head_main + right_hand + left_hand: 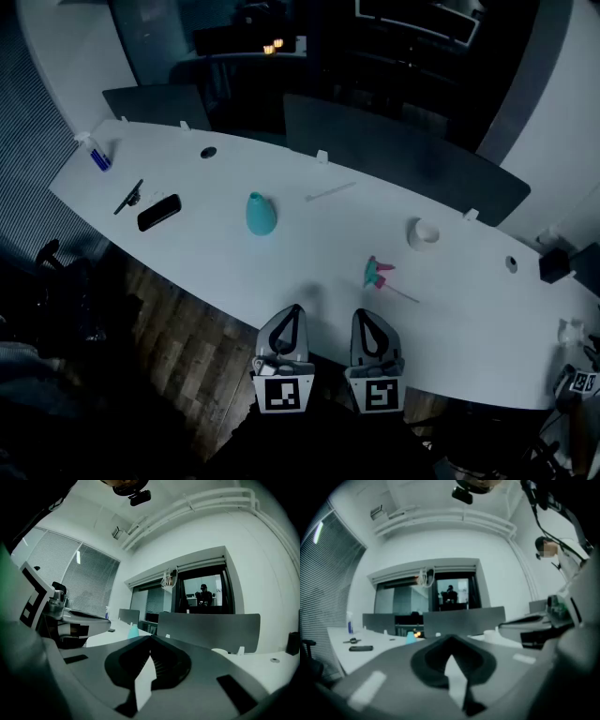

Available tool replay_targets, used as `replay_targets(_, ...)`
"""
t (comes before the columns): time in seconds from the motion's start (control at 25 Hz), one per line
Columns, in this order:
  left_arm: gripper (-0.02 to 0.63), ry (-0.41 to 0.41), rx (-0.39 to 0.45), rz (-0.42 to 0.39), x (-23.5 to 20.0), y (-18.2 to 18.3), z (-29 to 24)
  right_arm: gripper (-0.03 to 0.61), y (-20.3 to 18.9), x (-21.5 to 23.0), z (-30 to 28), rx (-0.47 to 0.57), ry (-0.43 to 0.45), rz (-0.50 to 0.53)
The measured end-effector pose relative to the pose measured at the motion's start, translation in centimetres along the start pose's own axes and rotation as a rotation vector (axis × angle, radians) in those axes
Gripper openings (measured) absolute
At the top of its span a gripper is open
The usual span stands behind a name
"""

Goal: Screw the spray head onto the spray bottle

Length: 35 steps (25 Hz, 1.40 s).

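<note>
Each gripper's cube bears a black-and-white square marker; the left gripper (292,311) and the right gripper (367,315) both have their jaws pressed together on nothing, at the near edge of the smooth white table (319,246). The teal bottle (261,214) (rounded, like a drop) stands upright mid-table, well apart from the pink-and-teal spray head (378,275), which lies on its side with its thin tube, nearer the right gripper.

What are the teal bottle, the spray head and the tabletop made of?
Teal bottle: probably matte plastic, evenly coloured, rounded, no glint. Spray head: likely moulded plastic, teal and pink with a thin dip tube. Table: smooth white surface, perhaps laminate; the dim light leaves it open.
</note>
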State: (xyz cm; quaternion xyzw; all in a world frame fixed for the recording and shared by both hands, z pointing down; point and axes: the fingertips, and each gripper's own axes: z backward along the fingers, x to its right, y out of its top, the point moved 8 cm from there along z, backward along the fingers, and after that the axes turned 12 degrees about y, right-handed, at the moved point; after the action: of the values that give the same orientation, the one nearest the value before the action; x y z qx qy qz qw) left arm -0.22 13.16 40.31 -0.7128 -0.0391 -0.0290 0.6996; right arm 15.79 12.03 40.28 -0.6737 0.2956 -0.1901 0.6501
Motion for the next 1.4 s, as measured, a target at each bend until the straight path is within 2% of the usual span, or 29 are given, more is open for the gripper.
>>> replay_targets(0.28,0.003,0.029,-0.019,-0.011,-3.9,-1.3,-5.2,0.005,-0.5,0.8,-6.0,-0.021,0.001,-0.041)
replay_targets(0.4,0.003,0.058,-0.071,-0.017,-7.2,-2.5,-9.2,0.005,-0.1,1.5,-9.4,-0.026,-0.010,-0.035)
replay_targets(0.48,0.188,0.049,-0.131,0.014,-10.0,-3.9,-12.6,0.005,0.3,1.8,-11.7,-0.021,-0.024,-0.039)
replay_targets(0.52,0.255,0.036,-0.161,0.035,-11.3,-4.8,-14.5,0.005,0.4,1.9,-12.7,-0.023,-0.031,-0.037)
replay_targets(0.6,0.356,0.009,-0.203,0.057,-13.5,-6.8,-18.5,0.005,0.5,2.3,-14.4,-0.033,-0.053,-0.038)
replay_targets(0.72,0.459,-0.035,-0.248,0.051,-14.9,-9.6,-23.6,0.005,0.3,2.9,-16.1,-0.053,-0.107,-0.046)
replay_targets(0.88,0.472,-0.150,-0.268,0.042,-14.5,-10.5,-27.6,0.005,-0.5,3.2,-17.5,-0.104,-0.171,-0.055)
replay_targets(0.96,0.471,-0.189,-0.273,0.010,-13.9,-10.6,-29.0,0.005,-0.8,3.4,-18.0,-0.120,-0.191,-0.067)
replay_targets(1.0,0.463,-0.201,-0.283,-0.017,-13.7,-10.8,-29.5,0.005,-0.8,3.6,-18.2,-0.123,-0.196,-0.065)
replay_targets(1.04,0.427,-0.210,-0.293,-0.044,-13.6,-10.9,-29.6,0.005,-0.8,3.7,-18.4,-0.126,-0.198,-0.059)
replay_targets(1.08,0.377,-0.219,-0.298,-0.063,-13.4,-11.0,-29.6,0.005,-0.8,3.8,-18.4,-0.130,-0.199,-0.051)
replay_targets(1.24,0.367,-0.281,-0.313,-0.061,-12.4,-10.8,-28.7,0.005,-1.1,4.4,-18.1,-0.152,-0.204,-0.064)
replay_targets(1.4,0.365,-0.411,-0.305,-0.047,-8.7,-9.8,-25.7,0.005,-1.6,6.1,-16.1,-0.181,-0.246,-0.079)
